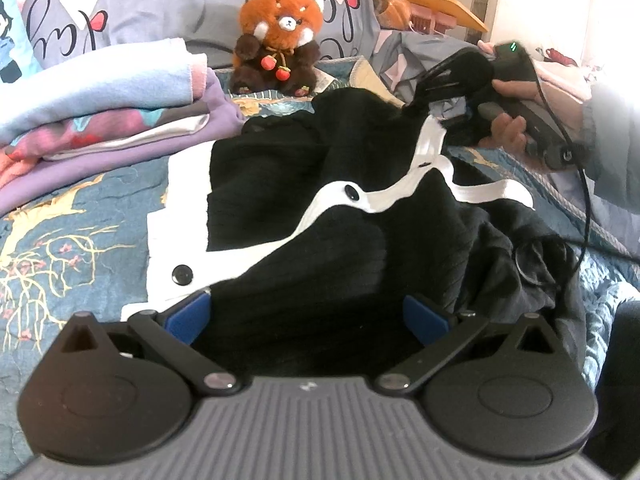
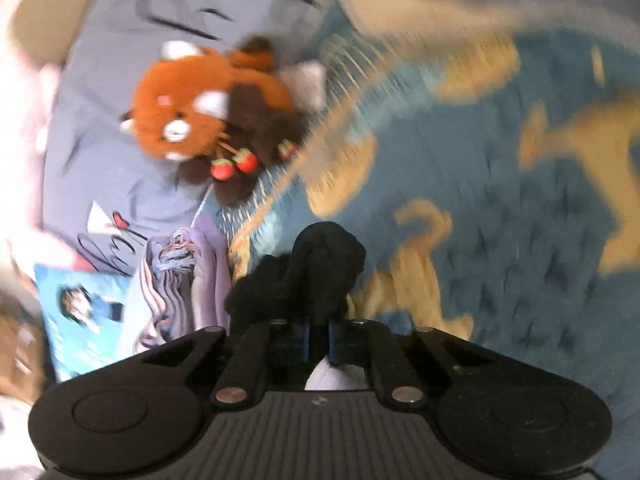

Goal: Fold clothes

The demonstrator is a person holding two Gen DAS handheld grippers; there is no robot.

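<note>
**Right fingers pinch the black cardigan; left fingers wide over it**

I take the black cardigan [image 1: 304,184] as my landmark. It lies crumpled on the bed [image 1: 80,216], on a blue quilt with gold branches and birds, its white button band winding across the middle with two dark buttons showing.

My left gripper [image 1: 306,316] sits at the near edge of the cardigan. Its blue-padded fingers [image 1: 192,316] stand wide apart, with black knit lying between them. I see no pad pressing on the cloth, so I read this side as open and holding nothing.

At the far right corner of the cardigan, my right gripper [image 1: 436,80] is held in a hand [image 1: 508,120], with a black cable running down from it. From its own camera, the right gripper [image 2: 318,340] has its fingers [image 2: 338,342] drawn almost together, and a bunched fold of the black knit stands up from the narrow gap between them. I read that as a grip on the cardigan. That view is blurred, so I cannot tell finer detail of the hold.

Beyond the cardigan, a red panda plush [image 1: 278,40] sits upright against grey pillows [image 1: 160,4] with black script. To the left of the cardigan lies a stack of folded clothes [image 1: 104,104] in lilac, pale blue and pink.
</note>
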